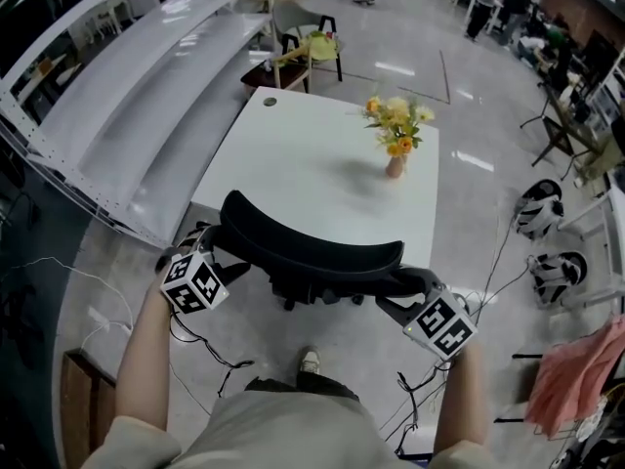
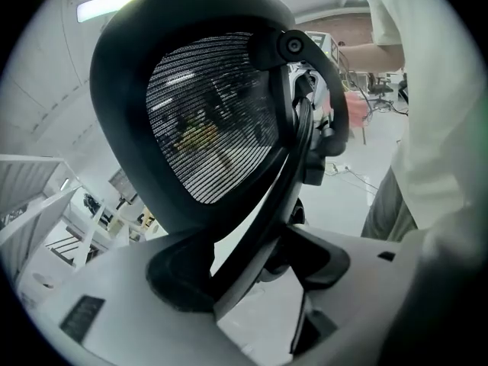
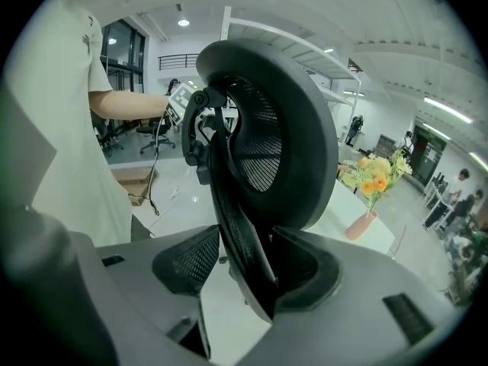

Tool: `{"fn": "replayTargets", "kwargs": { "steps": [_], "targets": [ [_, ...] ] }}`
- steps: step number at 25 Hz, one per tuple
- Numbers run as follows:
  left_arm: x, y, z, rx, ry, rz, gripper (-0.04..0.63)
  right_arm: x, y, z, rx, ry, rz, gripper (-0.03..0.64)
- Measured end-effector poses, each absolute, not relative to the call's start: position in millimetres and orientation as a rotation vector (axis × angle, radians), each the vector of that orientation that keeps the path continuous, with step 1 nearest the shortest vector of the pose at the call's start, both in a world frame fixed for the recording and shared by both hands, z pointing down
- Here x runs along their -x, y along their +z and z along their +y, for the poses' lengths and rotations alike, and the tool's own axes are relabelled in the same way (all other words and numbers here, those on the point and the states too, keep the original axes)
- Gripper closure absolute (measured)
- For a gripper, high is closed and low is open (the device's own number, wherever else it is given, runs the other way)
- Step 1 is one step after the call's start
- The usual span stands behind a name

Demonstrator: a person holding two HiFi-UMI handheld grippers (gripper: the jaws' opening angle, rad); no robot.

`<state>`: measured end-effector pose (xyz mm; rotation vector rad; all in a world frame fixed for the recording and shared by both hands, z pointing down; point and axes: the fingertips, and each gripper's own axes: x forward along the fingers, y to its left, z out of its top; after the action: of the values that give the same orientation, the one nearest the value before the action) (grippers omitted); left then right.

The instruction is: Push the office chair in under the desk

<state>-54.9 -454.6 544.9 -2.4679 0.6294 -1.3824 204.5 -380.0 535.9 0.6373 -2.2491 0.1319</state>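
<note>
1. Black mesh stretched in a thick black rim forms the back of the office chair [image 1: 312, 250]. Both gripper views show a fine horizontal weave that can be seen through, and a black spine with a round pivot.
2. In the head view the top of the back is a curved band. Its long axis runs left to right, nearly along the near edge of the white desk [image 1: 293, 154], with the left end a little farther from the person.
3. The spine side of the back faces the person and the mesh face is turned toward the desk, so the chair fronts the desk. The back stands upright.
4. The back stands at the desk's near edge and overlaps it in the head view. Dark parts of the base show on the floor just below it, and the seat is hidden.
5. The left gripper [image 1: 207, 237] is at the left end of the back. Its jaws stand wide apart and straddle the rim, which lies against one pad with a clear gap to the other.
6. The right gripper [image 1: 405, 289] is at the right end. Its jaws are also apart around the rim — the rim rests against one pad and is not clamped.
7. A vase of yellow and orange flowers [image 1: 395, 137] stands on the desk, well beyond the chair.
</note>
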Motion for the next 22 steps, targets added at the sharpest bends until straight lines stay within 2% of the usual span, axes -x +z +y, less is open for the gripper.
{"fn": "replayTargets", "kwargs": {
  "steps": [22],
  "targets": [
    [44.6,542.8,-492.7,2.458,-1.391,0.604,0.298,-213.8,535.3,-413.5,-0.662,0.145,-2.238,0.392]
  ]
}}
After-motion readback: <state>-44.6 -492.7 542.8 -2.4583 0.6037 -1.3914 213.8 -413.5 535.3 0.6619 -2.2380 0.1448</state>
